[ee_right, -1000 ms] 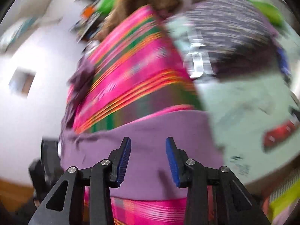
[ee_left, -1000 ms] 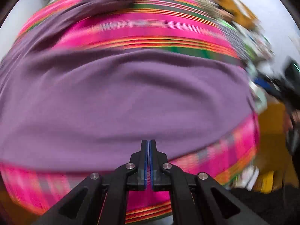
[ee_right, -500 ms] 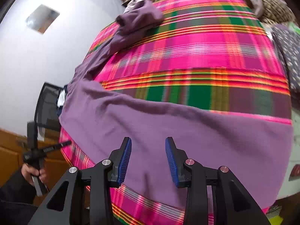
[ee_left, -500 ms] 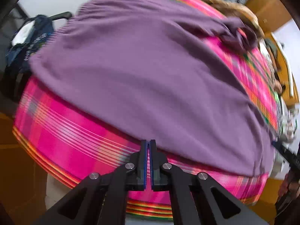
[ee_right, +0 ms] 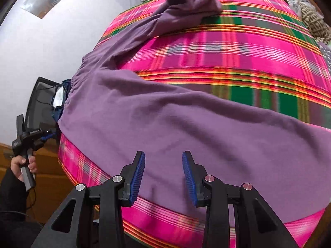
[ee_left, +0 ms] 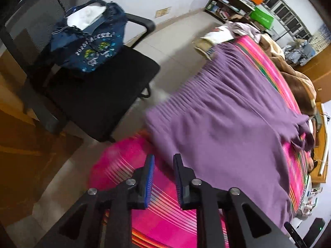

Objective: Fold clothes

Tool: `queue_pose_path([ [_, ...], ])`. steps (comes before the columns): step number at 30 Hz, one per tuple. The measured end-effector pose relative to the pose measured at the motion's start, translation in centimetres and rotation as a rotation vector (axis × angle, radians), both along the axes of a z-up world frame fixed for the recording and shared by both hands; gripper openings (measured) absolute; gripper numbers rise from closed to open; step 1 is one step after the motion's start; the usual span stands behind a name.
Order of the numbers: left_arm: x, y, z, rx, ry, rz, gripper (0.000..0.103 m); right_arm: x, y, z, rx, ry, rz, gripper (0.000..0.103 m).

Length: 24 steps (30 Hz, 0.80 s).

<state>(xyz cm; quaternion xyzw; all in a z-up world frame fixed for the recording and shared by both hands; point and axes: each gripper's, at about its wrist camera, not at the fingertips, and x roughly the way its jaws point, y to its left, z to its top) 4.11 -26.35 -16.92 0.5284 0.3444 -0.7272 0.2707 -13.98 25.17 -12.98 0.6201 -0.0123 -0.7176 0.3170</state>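
Purple trousers (ee_left: 227, 128) lie spread on a bed with a pink plaid cover (ee_left: 165, 212); their ribbed waistband (ee_left: 198, 78) hangs at the bed's edge. In the right wrist view the trousers (ee_right: 186, 128) fill the middle, one leg bunched at the far end (ee_right: 190, 6). My left gripper (ee_left: 163, 177) is open and empty above the cover, just short of the trousers' near corner. My right gripper (ee_right: 163, 177) is open and empty just above the near trouser leg. The left gripper also shows in the right wrist view (ee_right: 26, 140), held in a hand.
A black office chair (ee_left: 93, 95) with a blue bag (ee_left: 89, 43) stands beside the bed. A brown blanket (ee_left: 295, 78) lies at the bed's far side. Shelves (ee_left: 244, 6) stand against the back wall. A wooden cabinet (ee_left: 24, 134) stands at the left.
My left gripper has opened and swung left toward the bed corner and chair. My right gripper stays open and has steadied over the near trouser leg.
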Motion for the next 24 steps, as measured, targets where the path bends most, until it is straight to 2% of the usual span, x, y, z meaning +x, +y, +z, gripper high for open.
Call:
queue_pose_path([
  [4, -1.3, -1.8, -1.4, -0.009, -0.044, -0.08, 0.025, 0.8, -3.3, 0.0, 0.025, -0.004, -0.019, 0.039],
  [8, -2.3, -1.9, -2.5, -0.003, -0.07, -0.143, 0.027, 1.8, -6.6, 0.2, 0.054, -0.002, -0.001, 0.039],
  [16, -2.9, -3.0, -4.4, 0.04, -0.044, -0.148, 0.032, 3.4, -12.3, 0.7, 0.143, 0.009, 0.112, 0.04],
  [20, -2.7, -3.5, -4.7, 0.062, -0.015, -0.153, 0.032, 3.7, -14.3, 0.4, 0.177, 0.005, 0.154, 0.04],
  [24, -2.3, -3.9, -4.3, 0.078, 0.021, -0.16, 0.022, 4.0, -16.2, 0.5, 0.189, 0.011, 0.186, 0.04],
])
